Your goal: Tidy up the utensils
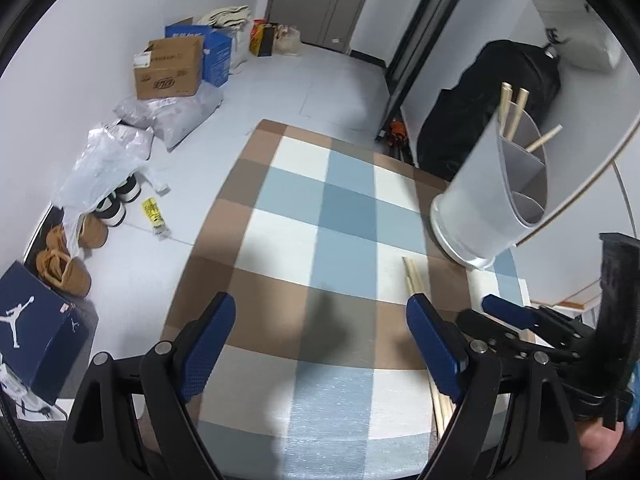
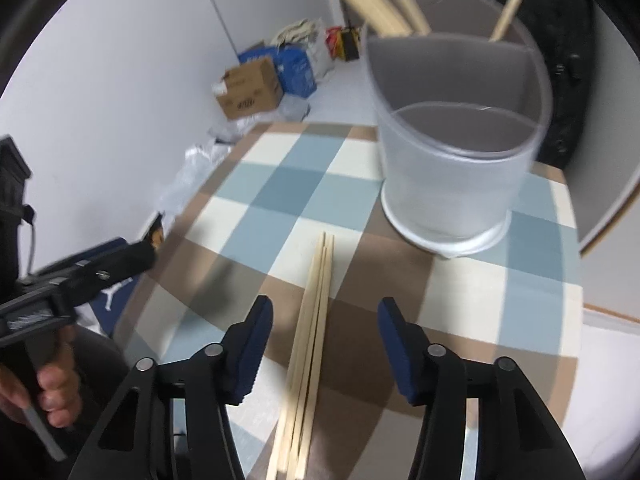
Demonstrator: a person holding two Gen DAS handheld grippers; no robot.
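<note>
A frosted white utensil holder [image 2: 452, 176] with inner dividers stands on the checked tablecloth [image 2: 280, 184]; several wooden sticks [image 2: 384, 4] stand in its far compartments. It also shows in the left wrist view [image 1: 492, 200]. Several wooden chopsticks [image 2: 312, 320] lie flat on the cloth, running between the open jaws of my right gripper [image 2: 326, 344]. The chopsticks [image 1: 414, 276] show partly hidden behind my left gripper's right finger. My left gripper [image 1: 320, 340] is open and empty above the cloth. The right gripper [image 1: 520, 316] appears at the right of the left wrist view.
The table's left edge drops to a floor with cardboard boxes [image 1: 170, 68], plastic bags [image 1: 108, 156], shoes [image 1: 68, 264] and a blue shoe box [image 1: 36, 332]. A black bag [image 1: 492, 108] and a white curved panel [image 1: 592, 128] stand behind the holder.
</note>
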